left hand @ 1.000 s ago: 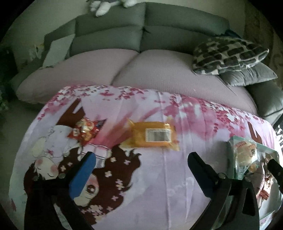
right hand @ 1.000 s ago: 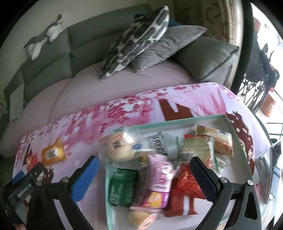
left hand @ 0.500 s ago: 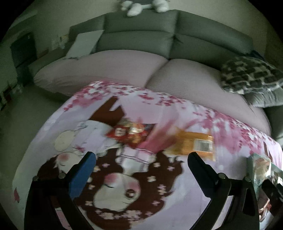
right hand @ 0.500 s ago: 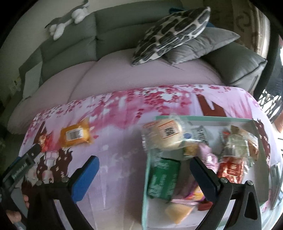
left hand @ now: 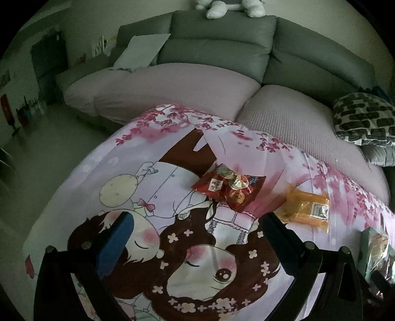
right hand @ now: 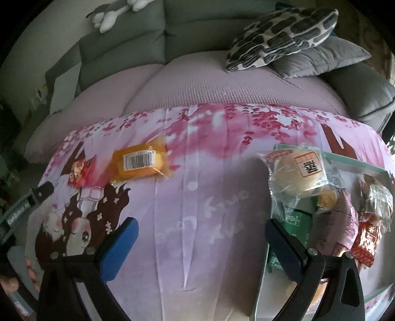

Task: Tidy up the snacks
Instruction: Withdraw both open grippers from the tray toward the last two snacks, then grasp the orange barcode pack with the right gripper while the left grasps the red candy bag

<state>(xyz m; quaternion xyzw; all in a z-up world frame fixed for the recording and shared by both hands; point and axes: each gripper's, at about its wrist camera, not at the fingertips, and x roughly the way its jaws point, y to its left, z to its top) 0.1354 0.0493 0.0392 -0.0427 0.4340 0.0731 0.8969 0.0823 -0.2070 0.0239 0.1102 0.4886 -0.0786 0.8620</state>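
A red snack packet (left hand: 228, 187) and an orange packet with a barcode (left hand: 307, 208) lie on the pink cartoon cloth (left hand: 172, 197). My left gripper (left hand: 195, 247) is open and empty, a short way in front of the red packet. In the right wrist view the orange packet (right hand: 139, 161) and red packet (right hand: 80, 172) lie far left. A green-rimmed tray (right hand: 355, 161) at the right holds several snacks, a wrapped bun (right hand: 298, 172) on top. My right gripper (right hand: 200, 249) is open and empty over bare cloth left of the tray.
A grey sofa (left hand: 222, 47) with a pale purple seat (right hand: 222, 81) runs behind the table. Patterned and grey cushions (right hand: 284, 34) lie at its right. A plush toy (left hand: 229, 7) sits on the sofa back. The left gripper's body (right hand: 27, 205) shows at the left edge.
Both cameras have swung left. The red packet now sits ahead of my left gripper. The tray has slid to the right of my right gripper, which now faces bare cloth.
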